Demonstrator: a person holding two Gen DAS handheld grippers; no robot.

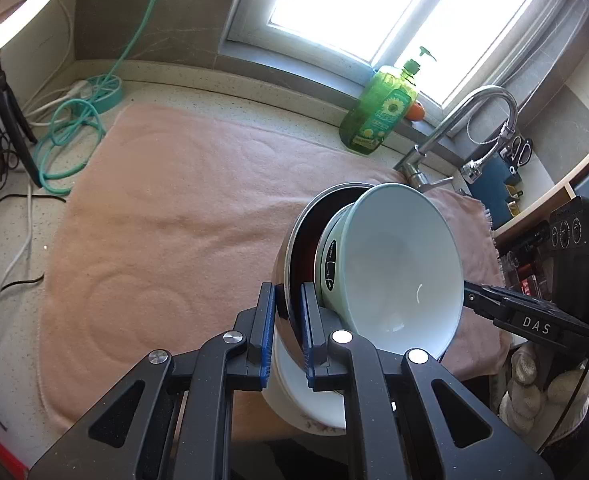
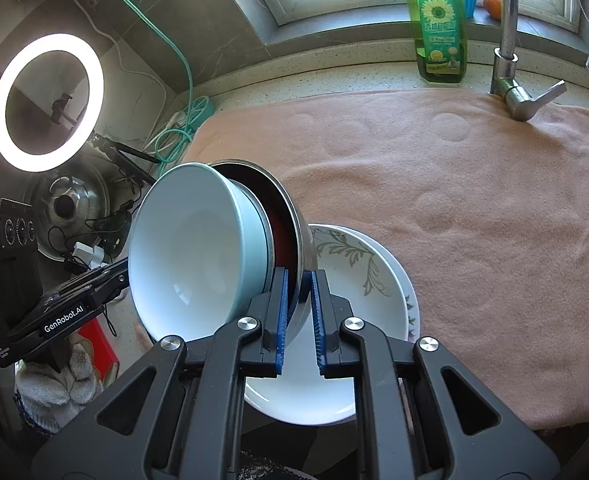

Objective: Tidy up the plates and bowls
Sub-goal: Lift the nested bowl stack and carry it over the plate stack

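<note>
Both grippers grip the rim of a steel bowl (image 1: 294,240) with a dark red inside, held tilted on its side. A pale blue bowl (image 1: 398,264) with a white inside sits nested in it. My left gripper (image 1: 288,312) is shut on the steel bowl's rim from one side. My right gripper (image 2: 298,300) is shut on the same steel bowl (image 2: 290,208) from the opposite side, with the blue bowl (image 2: 198,252) to its left. Below lies a white plate (image 2: 358,280) with a leaf pattern, seen in the left wrist view (image 1: 302,404) under my fingers.
A pink towel (image 1: 182,216) covers the speckled counter. A green dish soap bottle (image 1: 378,112) and a steel faucet (image 1: 470,120) stand at the back by the window. A ring light (image 2: 46,100), cables (image 1: 70,136) and a steel lid (image 2: 70,208) lie to the left.
</note>
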